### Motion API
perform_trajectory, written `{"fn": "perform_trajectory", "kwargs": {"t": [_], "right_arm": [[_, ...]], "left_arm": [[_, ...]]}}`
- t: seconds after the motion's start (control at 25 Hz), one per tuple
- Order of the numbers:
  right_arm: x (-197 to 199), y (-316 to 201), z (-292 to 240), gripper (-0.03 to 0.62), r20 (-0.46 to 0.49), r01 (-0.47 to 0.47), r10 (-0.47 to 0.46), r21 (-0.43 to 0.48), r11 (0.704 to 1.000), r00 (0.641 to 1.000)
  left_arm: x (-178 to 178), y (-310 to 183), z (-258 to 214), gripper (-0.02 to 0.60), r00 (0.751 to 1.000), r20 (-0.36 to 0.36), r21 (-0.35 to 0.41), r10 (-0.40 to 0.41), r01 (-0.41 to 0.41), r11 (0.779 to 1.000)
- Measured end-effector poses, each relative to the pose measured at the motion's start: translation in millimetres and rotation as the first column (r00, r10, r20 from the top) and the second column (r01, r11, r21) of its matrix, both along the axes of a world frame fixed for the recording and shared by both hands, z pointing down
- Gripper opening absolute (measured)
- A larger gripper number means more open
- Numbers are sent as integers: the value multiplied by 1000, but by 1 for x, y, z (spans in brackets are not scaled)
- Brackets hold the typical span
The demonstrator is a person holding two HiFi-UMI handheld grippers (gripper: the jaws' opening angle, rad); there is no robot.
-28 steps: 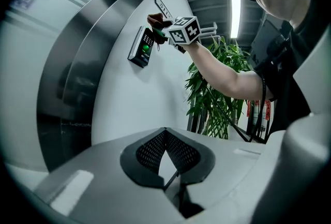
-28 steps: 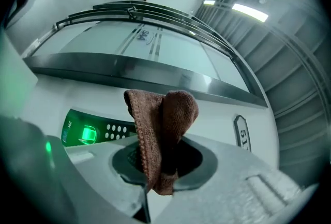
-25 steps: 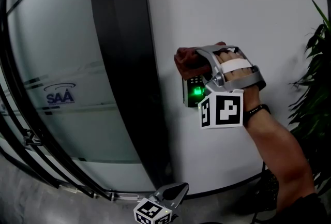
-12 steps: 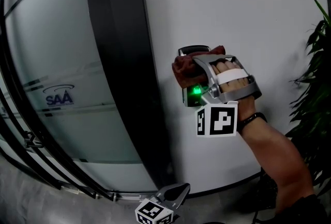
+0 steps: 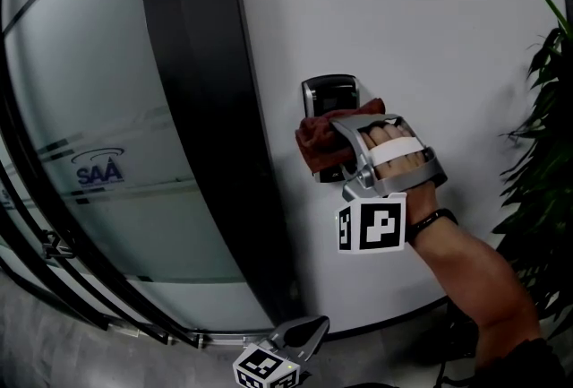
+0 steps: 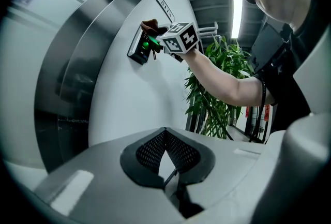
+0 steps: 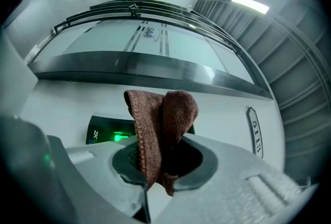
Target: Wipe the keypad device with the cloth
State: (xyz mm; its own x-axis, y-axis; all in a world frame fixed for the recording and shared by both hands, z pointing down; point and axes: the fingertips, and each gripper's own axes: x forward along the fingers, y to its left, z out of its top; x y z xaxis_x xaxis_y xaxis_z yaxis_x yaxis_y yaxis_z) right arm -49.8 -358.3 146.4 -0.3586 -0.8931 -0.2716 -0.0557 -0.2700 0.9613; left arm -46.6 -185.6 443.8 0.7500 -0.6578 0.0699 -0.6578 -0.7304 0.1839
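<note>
Over lower keypad device, gripped cloth

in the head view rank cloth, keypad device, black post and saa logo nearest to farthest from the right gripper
1. cloth, clamped in the right gripper
2. keypad device, right behind the cloth
3. black post, further left
4. SAA logo, far left

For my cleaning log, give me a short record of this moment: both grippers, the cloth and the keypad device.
right gripper: shut on the cloth
cloth position: over the lower part of the keypad device, top part uncovered
green light: lit on the device
left gripper: shut, empty, held low, away from the device
surroundings: white wall, plant at the right
</note>
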Motion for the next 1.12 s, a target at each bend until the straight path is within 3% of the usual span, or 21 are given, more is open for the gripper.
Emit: {"fn": "perform_trajectory", "kwargs": {"t": [1.12], "right_arm": [[9,-2,70,54,-7,-3,2,-129,992,1000]], "left_arm": [[-5,-4,0,17,1000,14,-8,-13,13,1000]]}}
